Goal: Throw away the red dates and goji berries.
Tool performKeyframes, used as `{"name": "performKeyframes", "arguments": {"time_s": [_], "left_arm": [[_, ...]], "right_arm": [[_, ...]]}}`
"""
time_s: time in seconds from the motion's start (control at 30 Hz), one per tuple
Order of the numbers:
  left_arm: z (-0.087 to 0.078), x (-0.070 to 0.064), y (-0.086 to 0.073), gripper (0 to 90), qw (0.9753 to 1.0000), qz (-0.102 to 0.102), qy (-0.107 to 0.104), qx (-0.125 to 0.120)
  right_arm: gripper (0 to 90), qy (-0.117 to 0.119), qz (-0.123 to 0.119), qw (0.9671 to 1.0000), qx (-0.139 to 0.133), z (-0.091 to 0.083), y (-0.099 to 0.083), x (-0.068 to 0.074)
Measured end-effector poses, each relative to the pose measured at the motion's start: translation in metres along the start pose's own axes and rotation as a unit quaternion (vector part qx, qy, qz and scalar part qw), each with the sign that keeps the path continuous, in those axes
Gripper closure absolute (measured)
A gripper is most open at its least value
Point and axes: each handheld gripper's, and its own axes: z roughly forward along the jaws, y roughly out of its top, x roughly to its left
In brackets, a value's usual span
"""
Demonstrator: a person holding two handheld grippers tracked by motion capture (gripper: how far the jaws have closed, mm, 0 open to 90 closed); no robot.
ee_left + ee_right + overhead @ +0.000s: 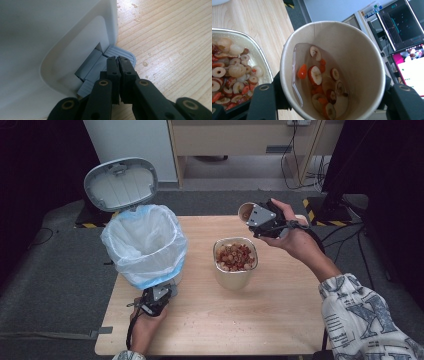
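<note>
Nearest you, your left gripper [159, 296] sits low at the front of the wooden table [260, 320], pushed up against the base of the white pedal bin [146, 245]. In the left gripper view its jaws are pressed together with nothing between them, their tips resting on the grey foot pedal [120, 53] that juts from the recess in the bin's white wall. Small droplets speckle the wood just beside the pedal. Above your hand, the bin's lid [120, 183] stands raised and tilted back, and the pale blue-edged liner bag [144, 236] is folded over the rim, its mouth open.

Toward the middle of the table stands the cream container [235, 262], filled with sliced red dates and pale round pieces; it stands apart from the bin, to its right.

Farther off, your right gripper [261, 220] is lifted above the far right part of the table, beyond the container. Its jaws clamp the sides of a paper cup [332, 70], which is tipped so its mouth faces the camera. Inside the cup you see a little liquid with date slices [315, 75] and orange bits lying along the lower wall.
</note>
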Motion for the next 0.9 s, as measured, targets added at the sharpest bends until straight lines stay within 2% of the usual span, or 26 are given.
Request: {"name": "performKeyframes", "arguments": {"time_s": [0.07, 0.33, 0.47, 0.9], "left_arm": [[0.0000, 0.0000, 0.0001, 87.0, 1.0000, 0.000, 0.000, 0.000], [0.0001, 0.0000, 0.0000, 87.0, 1.0000, -0.001, 0.000, 0.000], [0.0003, -0.0003, 0.0001, 87.0, 1.0000, -0.002, 0.000, -0.002], [0.0003, -0.0002, 0.0001, 87.0, 1.0000, -0.002, 0.000, -0.002]], "right_arm": [[37.1, -0.001, -0.008, 1.0000, 0.001, -0.0008, 0.0025, 0.0009], [37.1, 0.000, -0.011, 0.9999, 0.007, -0.0011, 0.0035, 0.0002], [37.1, 0.000, -0.025, 0.9997, 0.009, -0.0015, 0.0065, 0.0020], [37.1, 0.002, -0.027, 0.9996, 0.009, -0.0018, 0.0101, 0.0014]]}}
